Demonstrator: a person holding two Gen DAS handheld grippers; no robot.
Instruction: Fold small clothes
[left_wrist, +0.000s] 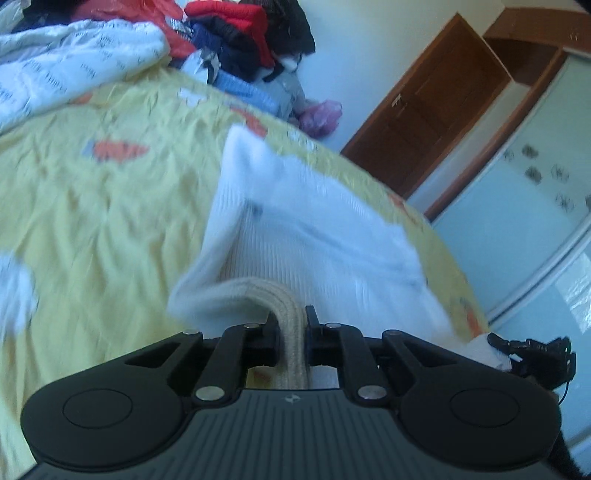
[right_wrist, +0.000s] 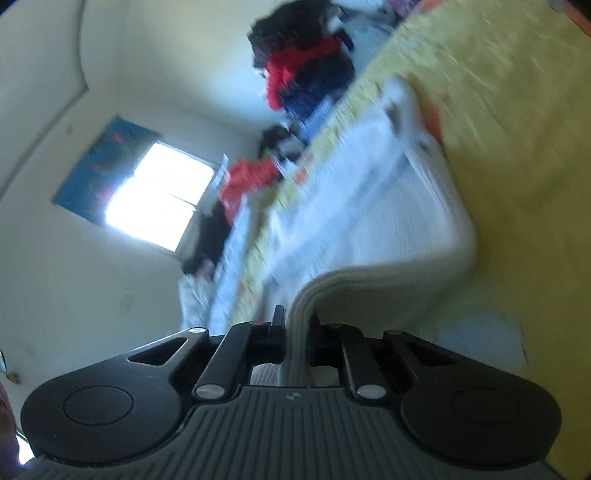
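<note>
A small white ribbed garment (left_wrist: 295, 236) with a cream band along its hem lies on the yellow bedsheet (left_wrist: 92, 221), its near edge lifted. My left gripper (left_wrist: 291, 317) is shut on the cream band (left_wrist: 291, 350) at that edge. In the right wrist view the same white garment (right_wrist: 369, 206) stretches away blurred, and my right gripper (right_wrist: 295, 319) is shut on the cream band (right_wrist: 299, 332) at its other corner. The right gripper (left_wrist: 532, 354) also shows at the right edge of the left wrist view, with white cloth in it.
A heap of red, navy and black clothes (left_wrist: 240, 40) sits at the bed's far end beside a white printed quilt (left_wrist: 74, 62). Another white cloth (left_wrist: 14, 291) lies at the left. A brown door (left_wrist: 436, 110) and wardrobe panels (left_wrist: 524, 221) stand beyond the bed; a window (right_wrist: 159, 195) is opposite.
</note>
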